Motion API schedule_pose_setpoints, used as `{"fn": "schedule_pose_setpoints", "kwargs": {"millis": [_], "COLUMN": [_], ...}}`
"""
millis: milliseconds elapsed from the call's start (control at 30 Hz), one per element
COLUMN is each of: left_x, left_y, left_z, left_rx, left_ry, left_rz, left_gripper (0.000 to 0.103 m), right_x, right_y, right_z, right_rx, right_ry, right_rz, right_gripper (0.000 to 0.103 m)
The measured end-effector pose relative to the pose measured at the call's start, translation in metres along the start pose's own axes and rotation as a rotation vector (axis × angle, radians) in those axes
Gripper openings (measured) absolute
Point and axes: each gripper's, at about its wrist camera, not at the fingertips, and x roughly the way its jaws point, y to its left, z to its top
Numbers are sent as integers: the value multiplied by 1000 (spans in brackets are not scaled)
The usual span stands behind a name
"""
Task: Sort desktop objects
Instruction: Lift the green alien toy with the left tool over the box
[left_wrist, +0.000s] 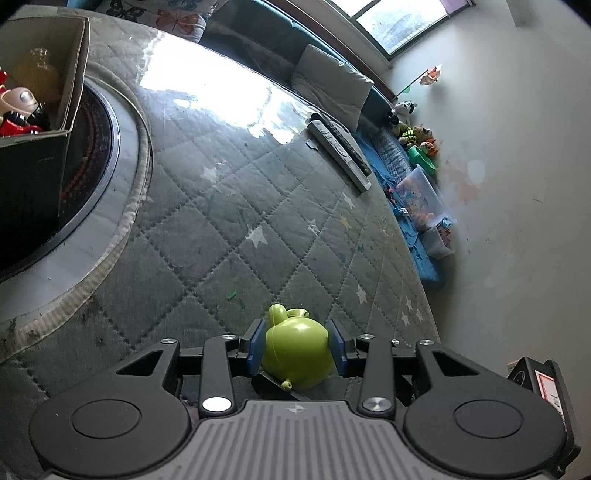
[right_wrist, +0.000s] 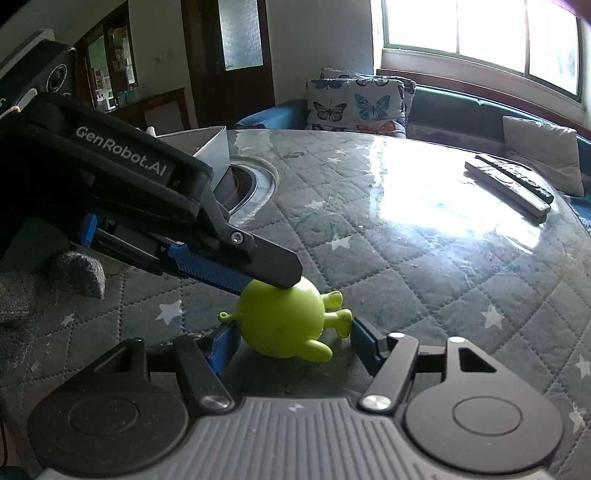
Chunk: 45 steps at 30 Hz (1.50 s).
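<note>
Green toy (left_wrist: 295, 350): small round figure with stubby limbs, lying on its side on the worktop (left_wrist: 229, 206); also seen from the right wrist (right_wrist: 284, 321).
Left tool (left_wrist: 297, 349): blue pads on either side of the toy's body, the left-hand pad against it, the right-hand pad at its edge; whether they press or only flank it I cannot tell. From the right wrist view the left tool (right_wrist: 266, 284) reaches in from the left and its dark fingertip lies on top of the toy.
Right tool (right_wrist: 291, 341): spread, the toy between its blue fingers; the left-hand finger close to the round body, the right-hand finger near the toy's limbs, small gaps on both sides.
Worktop: round, covered with grey quilted cloth with pale stars under a glossy clear sheet.
Cardboard box (left_wrist: 70, 92): far ahead and left of the left tool, holding a red-and-black figure (left_wrist: 22, 110) and a yellowish item.
Remote controls (left_wrist: 340, 151): two, side by side, far ahead and right of the left tool, near the worktop edge.
Gloved hand (right_wrist: 74, 273): grey knit, left of the right tool.
</note>
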Motion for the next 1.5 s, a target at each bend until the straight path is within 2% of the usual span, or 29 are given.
{"fn": "schedule_pose_setpoints", "kwargs": {"millis": [200,667,867,1000,1200,1500], "left_x": [5,4,-10,-34,-89,-174], "left_y": [6,7,9,11,18,66], "left_z": [1,0,-1,3,18,52], "left_rx": [-47,-33,-28,-14,8,-30], "left_ry": [42,36,4,-46,-168,-349], "left_rz": [-24,-30,-33,-23,20,112], "left_gripper": [48,47,47,47,47,47], "right_x": [0,0,-1,-4,1,37], "right_y": [0,1,8,23,59,134], "right_z": [-1,-1,5,19,57,127], "right_rx": [-11,-10,-31,-80,-174,-314], "right_ry": [0,-7,-13,-37,-98,-161], "right_rz": [0,2,12,28,82,188], "right_gripper": [67,67,66,66,66,66]}}
